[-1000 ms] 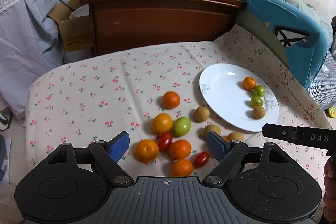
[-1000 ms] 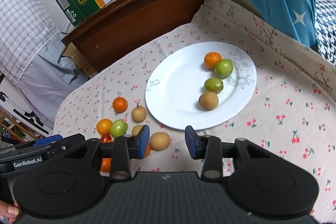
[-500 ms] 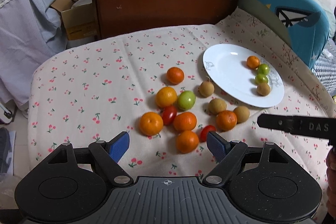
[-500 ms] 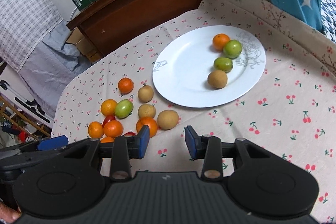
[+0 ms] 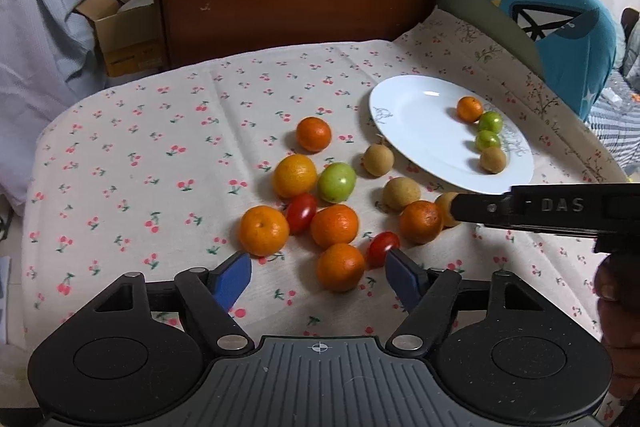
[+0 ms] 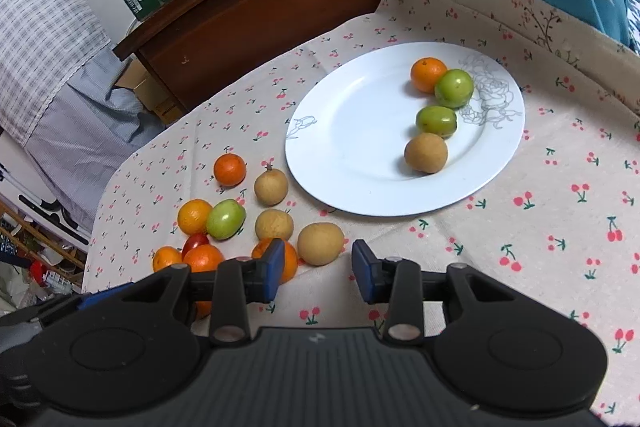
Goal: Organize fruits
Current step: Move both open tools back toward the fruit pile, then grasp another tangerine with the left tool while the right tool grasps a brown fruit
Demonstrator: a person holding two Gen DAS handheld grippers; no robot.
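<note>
We count four fruits on the white plate [image 6: 320, 163]: an orange, two green ones and a brown one. About a dozen more lie loose on the cherry-print cloth [image 5: 160, 155] just beside it, so most sorting is left. Our left gripper [image 5: 318, 277] has just been closing, yet stays unclenched around the nearest orange [image 5: 340, 267] without pressing it. Our right gripper [image 6: 318, 269] hangs narrowly parted and empty near a brown fruit [image 6: 320, 243].
</note>
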